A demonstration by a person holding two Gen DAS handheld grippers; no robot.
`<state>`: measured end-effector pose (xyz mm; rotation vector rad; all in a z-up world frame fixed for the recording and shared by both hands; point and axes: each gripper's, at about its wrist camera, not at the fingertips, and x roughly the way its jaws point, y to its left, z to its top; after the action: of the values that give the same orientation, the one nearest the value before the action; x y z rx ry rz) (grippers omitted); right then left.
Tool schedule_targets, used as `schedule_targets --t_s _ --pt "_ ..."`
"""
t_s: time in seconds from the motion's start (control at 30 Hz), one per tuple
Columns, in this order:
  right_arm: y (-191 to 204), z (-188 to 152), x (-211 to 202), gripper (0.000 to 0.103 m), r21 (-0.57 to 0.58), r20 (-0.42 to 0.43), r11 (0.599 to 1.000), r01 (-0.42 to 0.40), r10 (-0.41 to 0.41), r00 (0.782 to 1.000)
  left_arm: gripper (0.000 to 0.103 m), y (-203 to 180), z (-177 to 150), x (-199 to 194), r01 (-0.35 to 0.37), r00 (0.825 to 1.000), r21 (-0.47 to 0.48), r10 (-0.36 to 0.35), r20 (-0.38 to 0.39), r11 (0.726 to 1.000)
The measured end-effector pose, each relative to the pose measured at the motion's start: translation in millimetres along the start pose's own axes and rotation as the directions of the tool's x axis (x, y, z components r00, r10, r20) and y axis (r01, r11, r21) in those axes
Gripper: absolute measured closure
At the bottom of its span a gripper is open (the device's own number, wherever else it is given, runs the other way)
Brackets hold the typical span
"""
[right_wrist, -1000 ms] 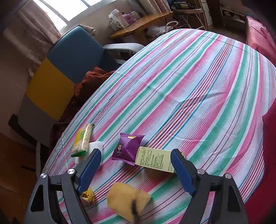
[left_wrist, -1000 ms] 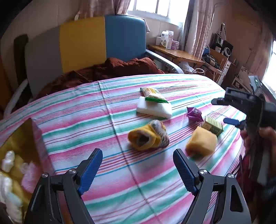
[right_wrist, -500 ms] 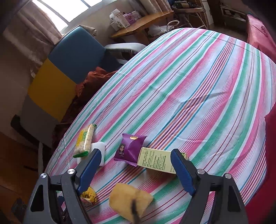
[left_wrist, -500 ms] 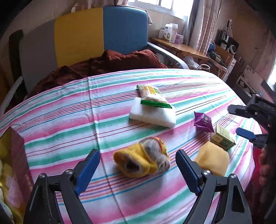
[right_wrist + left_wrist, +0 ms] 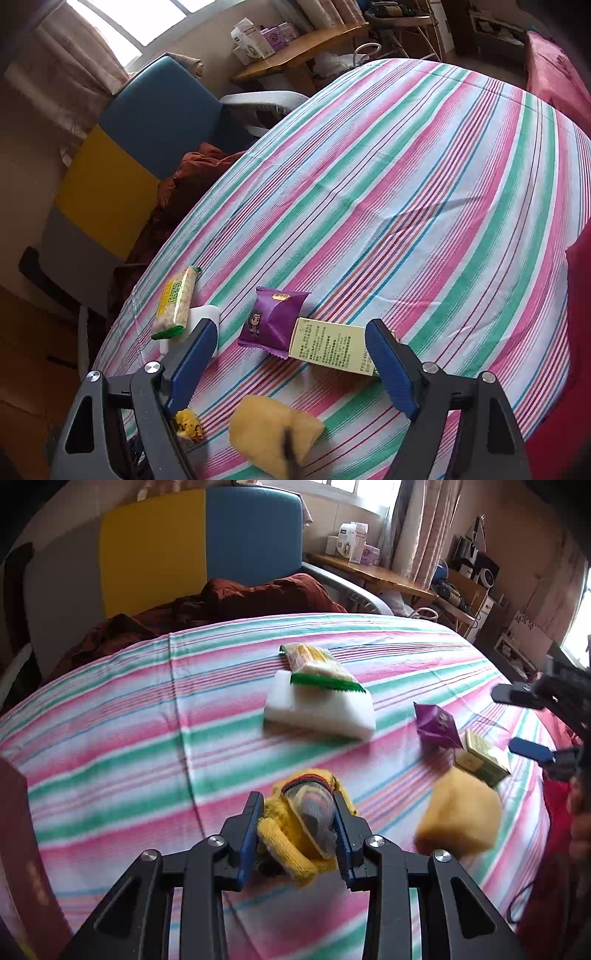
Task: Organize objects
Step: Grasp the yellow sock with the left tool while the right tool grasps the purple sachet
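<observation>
Left gripper point(image 5: 298, 825): tilted downward, jaws just closed, pads pressing a knitted yellow glove point(image 5: 295, 834) on the striped tablecloth point(image 5: 147, 720).
Right gripper point(image 5: 286, 363): angled down, jaws wide, empty, above a purple foil packet point(image 5: 273, 319) and a flat green box point(image 5: 332, 347).
Sponge point(image 5: 458, 818): yellow, soft block beside the glove.

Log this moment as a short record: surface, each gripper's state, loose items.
surface: striped tablecloth
left gripper: jaws have just been closing, now clamped on yellow knit bundle
right gripper: open, nothing between its jaws
loose items: white block under green-edged snack pack; purple packet; green box; yellow sponge
</observation>
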<state>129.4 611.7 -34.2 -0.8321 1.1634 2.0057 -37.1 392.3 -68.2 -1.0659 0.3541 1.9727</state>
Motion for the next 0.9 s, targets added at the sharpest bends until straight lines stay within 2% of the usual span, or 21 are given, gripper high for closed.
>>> schedule_targets --t_s 0.13,0.23,0.3,0.4,0.5,0.57,0.67,0.9 --pt "13 1 5 0.021 -0.052 -0.023 0.999 0.007 -0.008 1.000 0.068 1 -20 -13 -0.003 1.000 0.031 0.002 0.026 1.000" --pt "30 6 15 0.027 -0.121 -0.053 0.991 0.056 -0.063 0.997 0.068 2 -24 -16 0.005 1.000 0.043 -0.006 0.028 0.999" --pt "40 12 30 0.037 -0.167 -0.076 0.979 0.116 -0.130 0.989 0.068 4 -22 -15 0.012 1.000 0.036 -0.013 0.024 0.999" --pt "45 18 59 0.048 -0.196 -0.128 0.968 0.156 -0.183 0.975 0.065 6 -18 -12 0.017 1.000 0.028 -0.017 0.011 0.999" --pt "39 21 82 0.055 -0.156 -0.173 0.978 0.142 -0.168 0.971 0.055 9 -14 -8 0.022 1.000 0.010 -0.022 -0.002 1.000" --pt "38 22 90 0.061 -0.160 -0.185 0.975 0.153 -0.182 0.966 0.045 13 -13 -3 0.018 1.000 -0.008 -0.018 -0.014 1.000" --pt "39 22 92 0.065 -0.180 -0.179 0.973 0.145 -0.177 0.968 0.044 17 -12 5 0.027 0.999 -0.027 -0.028 -0.025 0.999" --pt "48 18 95 0.066 -0.283 -0.154 0.942 0.180 -0.230 0.961 0.061 12 -16 3 0.046 0.999 -0.003 -0.046 -0.002 0.999"
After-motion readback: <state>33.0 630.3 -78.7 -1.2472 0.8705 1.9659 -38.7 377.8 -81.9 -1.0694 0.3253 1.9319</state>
